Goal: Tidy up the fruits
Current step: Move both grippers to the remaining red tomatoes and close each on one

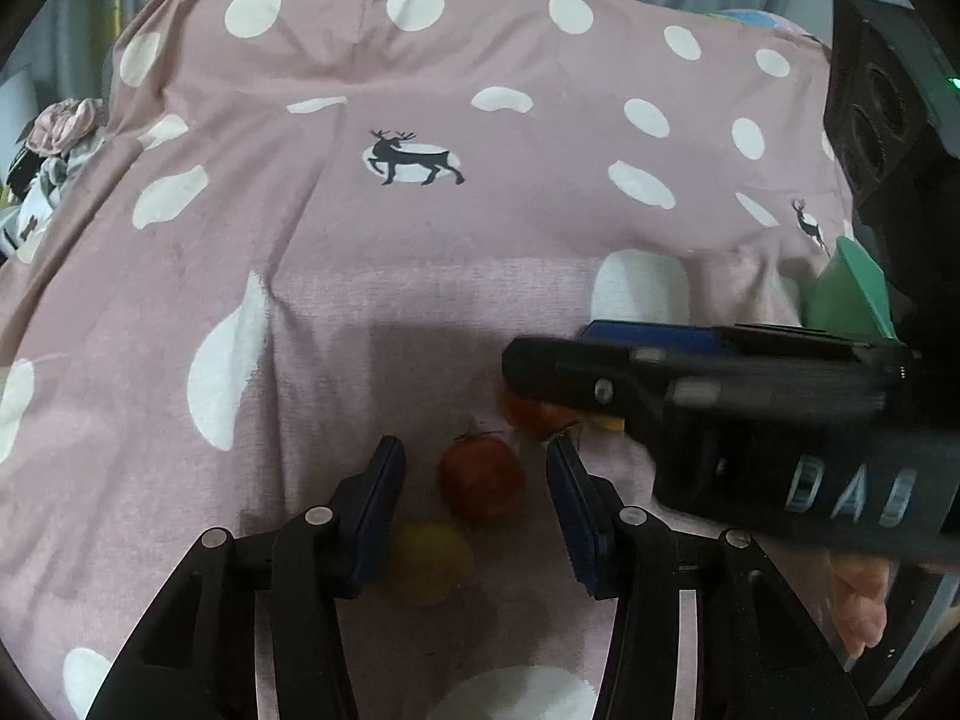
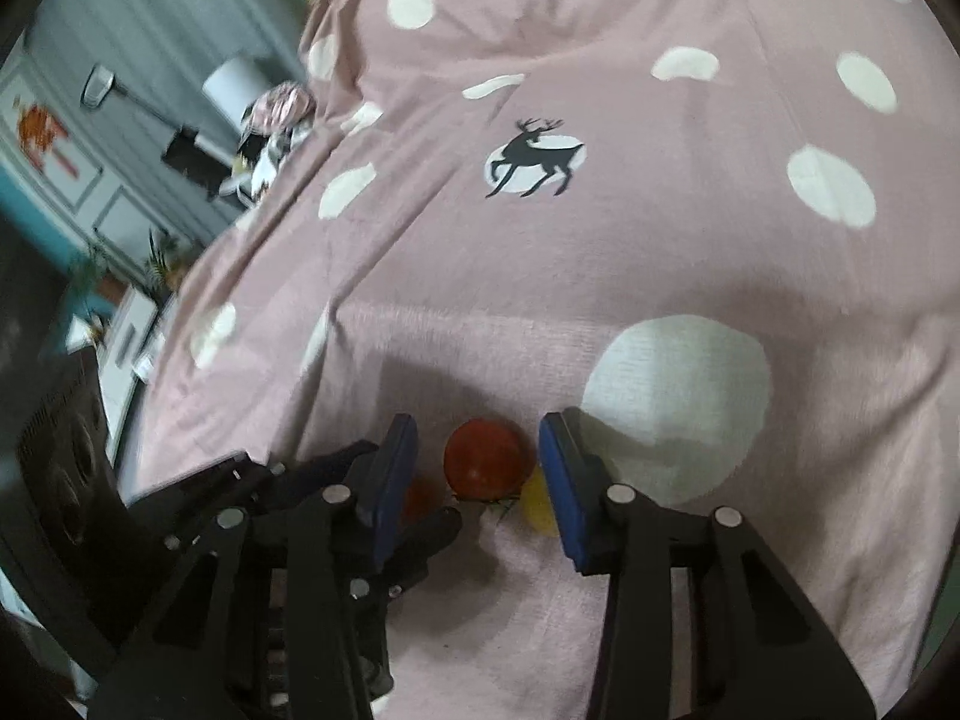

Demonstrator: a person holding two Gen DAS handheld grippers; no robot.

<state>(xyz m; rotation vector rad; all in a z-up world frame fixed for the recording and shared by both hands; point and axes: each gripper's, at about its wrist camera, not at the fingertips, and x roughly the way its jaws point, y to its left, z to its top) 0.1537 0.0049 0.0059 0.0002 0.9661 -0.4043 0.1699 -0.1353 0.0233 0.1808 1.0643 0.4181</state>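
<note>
Small fruits lie on a pink dotted bedsheet (image 1: pixel 360 240). In the left wrist view my left gripper (image 1: pixel 475 462) is open, with a red tomato-like fruit (image 1: pixel 480 477) between its fingers and a yellow fruit (image 1: pixel 429 561) lower down by the left finger. The right gripper's black body (image 1: pixel 720 408) crosses from the right over another red fruit (image 1: pixel 531 414). In the right wrist view my right gripper (image 2: pixel 478 447) is open around a red fruit (image 2: pixel 489 459). A yellow fruit (image 2: pixel 537 504) sits by its right finger. Another red fruit (image 2: pixel 420 495) peeks behind its left finger.
A green object (image 1: pixel 852 294) and a blue object (image 1: pixel 654 336) show behind the right gripper. Clothes (image 1: pixel 54 150) lie at the bed's left edge. A room with a lamp (image 2: pixel 234 84) and furniture lies beyond the bed's left side. The left gripper's body (image 2: pixel 336 510) lies under the right one.
</note>
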